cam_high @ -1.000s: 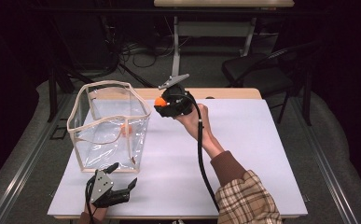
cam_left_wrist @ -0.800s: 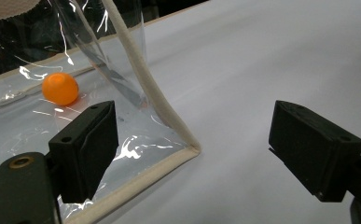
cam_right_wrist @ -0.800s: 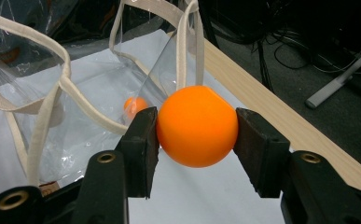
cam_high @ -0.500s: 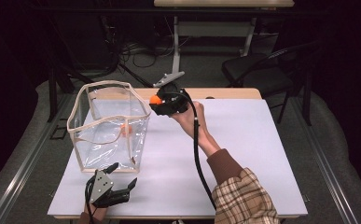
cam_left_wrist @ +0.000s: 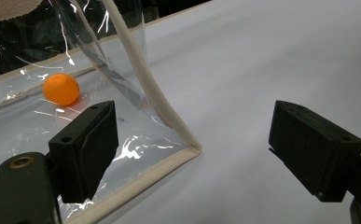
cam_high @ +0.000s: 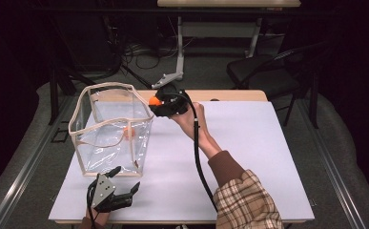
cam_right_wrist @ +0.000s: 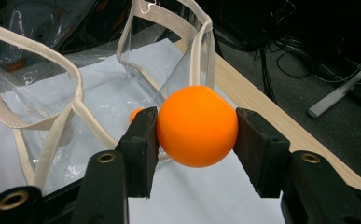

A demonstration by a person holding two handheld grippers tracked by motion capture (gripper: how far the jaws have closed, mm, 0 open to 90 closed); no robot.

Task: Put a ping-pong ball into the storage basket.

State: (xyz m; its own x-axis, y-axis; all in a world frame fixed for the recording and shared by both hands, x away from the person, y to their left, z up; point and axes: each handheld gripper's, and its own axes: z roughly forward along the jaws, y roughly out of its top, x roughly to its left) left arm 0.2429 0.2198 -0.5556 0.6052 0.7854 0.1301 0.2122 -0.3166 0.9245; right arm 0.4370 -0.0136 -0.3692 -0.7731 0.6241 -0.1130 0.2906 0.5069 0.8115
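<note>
Orange ball (cam_right_wrist: 197, 126) | clenched in right tool (cam_right_wrist: 196, 133) | left tool (cam_left_wrist: 206, 149) released | white table (cam_high: 249, 143) | dark room

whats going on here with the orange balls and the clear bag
A person is putting orange balls into a clear bag on the white table. The right gripper is shut on an orange ball, held up beside the bag's far right corner. Another orange ball lies inside the bag. The left gripper rests open at the bag's near corner, holding nothing.
</note>
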